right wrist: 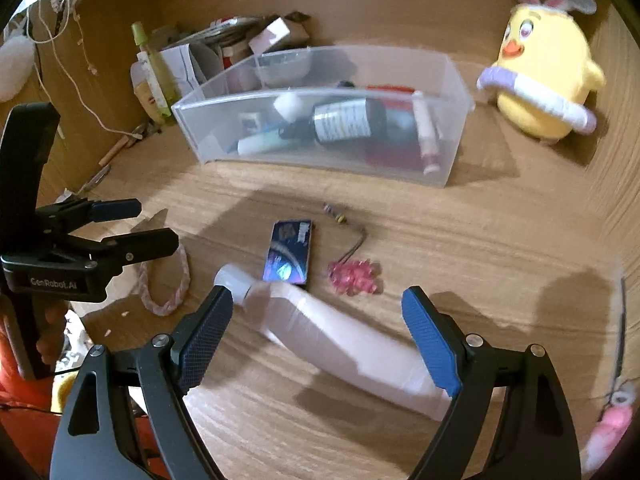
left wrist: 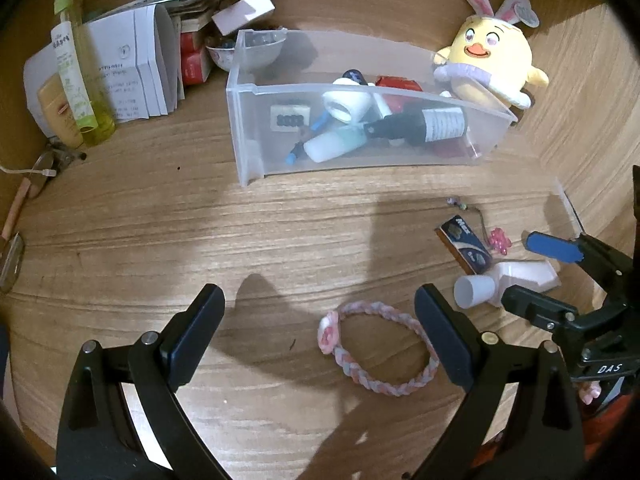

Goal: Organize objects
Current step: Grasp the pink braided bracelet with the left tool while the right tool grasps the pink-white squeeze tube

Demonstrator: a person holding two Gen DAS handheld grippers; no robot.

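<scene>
Currently both grippers hang over the wooden tabletop with fingers spread wide, nothing held.

Left gripper: the pink-and-blue braided bracelet lies flat on the wood between its fingers, closer to the right finger, which overlaps the loop's right edge in this view. Cannot tell if they touch.

Right gripper: the pale pink plastic bottle with white cap lies on its side between the fingers, cap pointing far-left, base near the blue pad of the right finger. Bottle is motion-blurred; contact with either pad cannot be judged.

Just beyond the bottle cap: a dark blue rectangular packet flat on the table, touching or just beside the cap. To its right, a cluster of pink beads on a thin dark cord that runs toward the far side.

Farther back: a translucent plastic bin, open top, long side facing the grippers. Inside it: a dark bottle with a white printed label on its side, a white tube, a slim pink-capped tube, red packaging under them.

Right of the bin, apart from it: a yellow chick plush with bunny ears, upright. Left of the bin: a tall green spray bottle and folded white paper leaflets.
</scene>
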